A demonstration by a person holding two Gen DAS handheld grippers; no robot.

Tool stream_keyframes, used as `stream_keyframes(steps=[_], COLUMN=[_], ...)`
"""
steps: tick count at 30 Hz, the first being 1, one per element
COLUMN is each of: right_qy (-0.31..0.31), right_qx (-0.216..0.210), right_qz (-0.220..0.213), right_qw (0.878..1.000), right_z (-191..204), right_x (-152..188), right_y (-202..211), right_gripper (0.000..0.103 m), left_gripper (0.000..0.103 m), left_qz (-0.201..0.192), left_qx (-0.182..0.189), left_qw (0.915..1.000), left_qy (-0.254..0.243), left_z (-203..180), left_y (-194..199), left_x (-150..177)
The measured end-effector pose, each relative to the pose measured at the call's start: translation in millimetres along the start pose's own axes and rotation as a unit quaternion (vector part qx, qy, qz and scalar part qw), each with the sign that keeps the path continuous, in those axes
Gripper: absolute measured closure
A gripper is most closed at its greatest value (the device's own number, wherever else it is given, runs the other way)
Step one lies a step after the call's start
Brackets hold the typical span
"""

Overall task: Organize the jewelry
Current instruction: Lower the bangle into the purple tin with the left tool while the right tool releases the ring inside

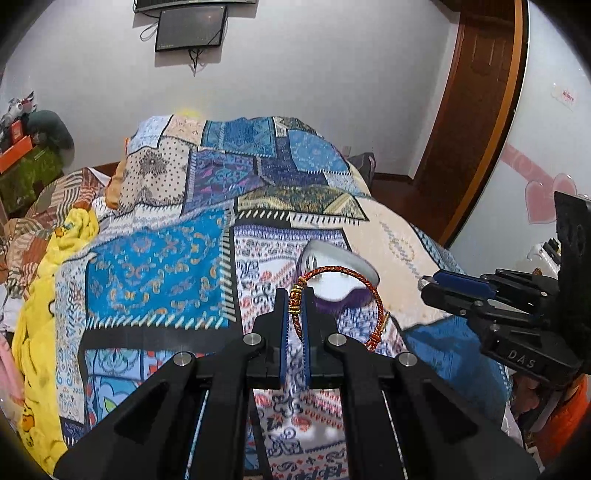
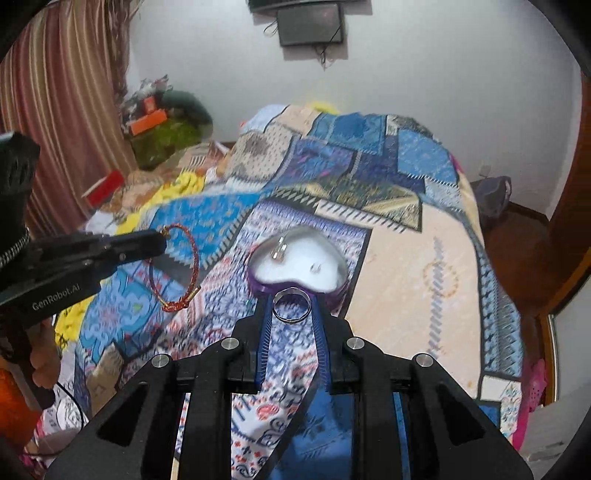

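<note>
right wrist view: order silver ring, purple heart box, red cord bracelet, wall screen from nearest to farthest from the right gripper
1. Silver ring: clamped between the right gripper fingertips.
2. Purple heart box: on the bedspread just beyond the tips.
3. Red cord bracelet: off to the left, held by the left gripper.
4. Wall screen: far wall, top.

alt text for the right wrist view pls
The right gripper pinches a silver ring in its jaws above a heart-shaped purple jewelry box lying open on a patchwork bedspread. At left, the left gripper holds up a red braided bracelet.
</note>
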State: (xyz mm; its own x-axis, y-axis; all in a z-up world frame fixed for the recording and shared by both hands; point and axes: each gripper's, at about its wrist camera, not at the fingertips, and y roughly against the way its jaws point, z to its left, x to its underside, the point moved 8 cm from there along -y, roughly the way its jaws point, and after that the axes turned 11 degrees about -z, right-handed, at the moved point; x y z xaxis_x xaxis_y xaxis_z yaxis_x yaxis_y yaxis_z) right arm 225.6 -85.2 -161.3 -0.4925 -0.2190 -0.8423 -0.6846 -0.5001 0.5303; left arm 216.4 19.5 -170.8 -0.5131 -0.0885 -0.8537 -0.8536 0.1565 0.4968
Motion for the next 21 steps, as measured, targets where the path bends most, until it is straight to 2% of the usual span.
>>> stream_keyframes(steps=[12, 17, 21], right_qy=[-0.010, -0.012, -0.007], right_qx=[0.003, 0.002, 0.007], right_qz=[-0.013, -0.001, 0.014], right_qw=[1.000, 1.000, 1.000], right_z=[-12.2, -16.4, -18.0], right_x=[-16.1, -9.6, -3.9], right_y=[-19.4, -31.7, -43.7], right_gripper=[0.083, 0.083, 0.083], left_gripper=[0.098, 0.098, 0.098], left_qz=[-0.018, -0.005, 0.025], left_qx=[-0.008, -0.010, 0.007], left_qw=[0.9997, 0.9999, 0.9997], left_qy=[-0.012, -0.012, 0.004], left_z=[-4.8, -2.9, 0.4], left_y=[-31.0, -53.7, -75.3], left_x=[-26.2, -24.1, -16.1])
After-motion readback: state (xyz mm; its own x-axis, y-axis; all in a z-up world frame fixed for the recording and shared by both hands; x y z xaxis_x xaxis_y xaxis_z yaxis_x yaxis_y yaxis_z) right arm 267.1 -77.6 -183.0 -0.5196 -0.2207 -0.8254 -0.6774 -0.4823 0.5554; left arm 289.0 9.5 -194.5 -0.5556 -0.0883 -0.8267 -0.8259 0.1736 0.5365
